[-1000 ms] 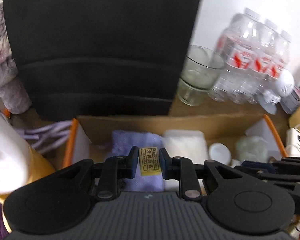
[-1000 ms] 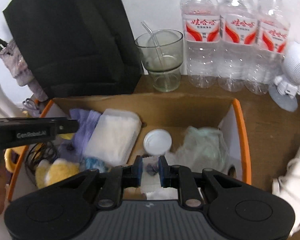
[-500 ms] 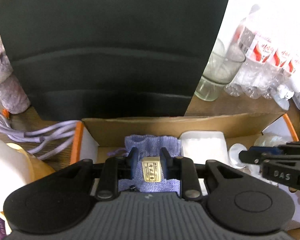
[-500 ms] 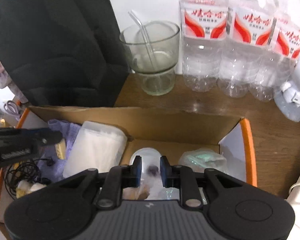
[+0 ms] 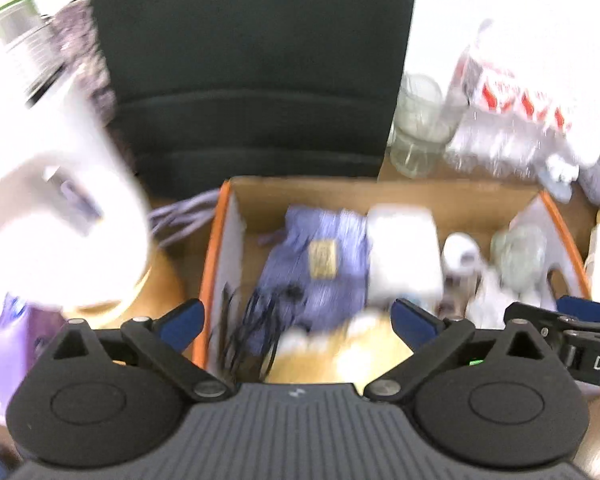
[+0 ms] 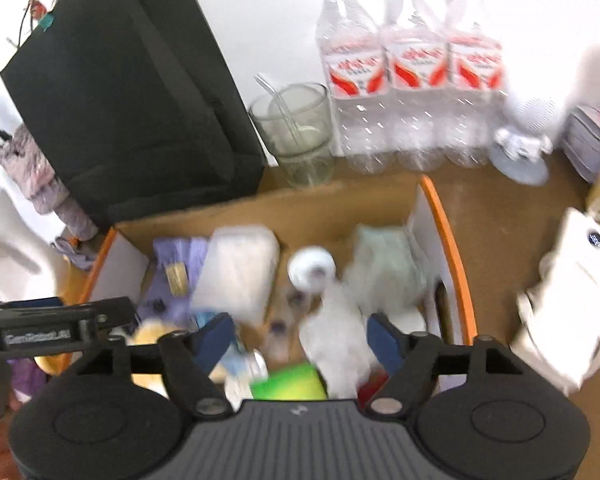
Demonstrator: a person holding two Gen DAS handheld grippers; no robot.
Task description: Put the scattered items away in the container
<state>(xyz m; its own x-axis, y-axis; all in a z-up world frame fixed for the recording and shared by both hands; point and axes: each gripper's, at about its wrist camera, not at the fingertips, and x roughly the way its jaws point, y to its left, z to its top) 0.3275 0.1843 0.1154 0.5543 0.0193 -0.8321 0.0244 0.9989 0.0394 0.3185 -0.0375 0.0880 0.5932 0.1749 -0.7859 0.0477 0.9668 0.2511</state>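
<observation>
The left gripper (image 5: 296,322) is over the near side of the cardboard box (image 5: 380,192), and its jaws are opening with nothing between them. The small yellow packet (image 5: 323,259) lies inside the box on the purple cloth (image 5: 320,280), ahead of the fingers and apart from them. The right gripper (image 6: 302,340) is over the box too; its jaws are opening, and nothing is pressed by the pads (the picture is blurred here, so the small things under it are hard to name). Below it lie a white crumpled bag (image 6: 336,340) and a green object (image 6: 288,384).

In the box I count 1 purple cloth, 1 yellow packet, 1 white flat pack (image 6: 240,272), 1 round white lid (image 6: 311,269) and 1 pale green bag (image 6: 384,268). Behind the box stand 3 clear water bottles (image 6: 408,80), 1 glass cup (image 6: 296,136) with a straw, and 1 black bag (image 6: 132,92).
</observation>
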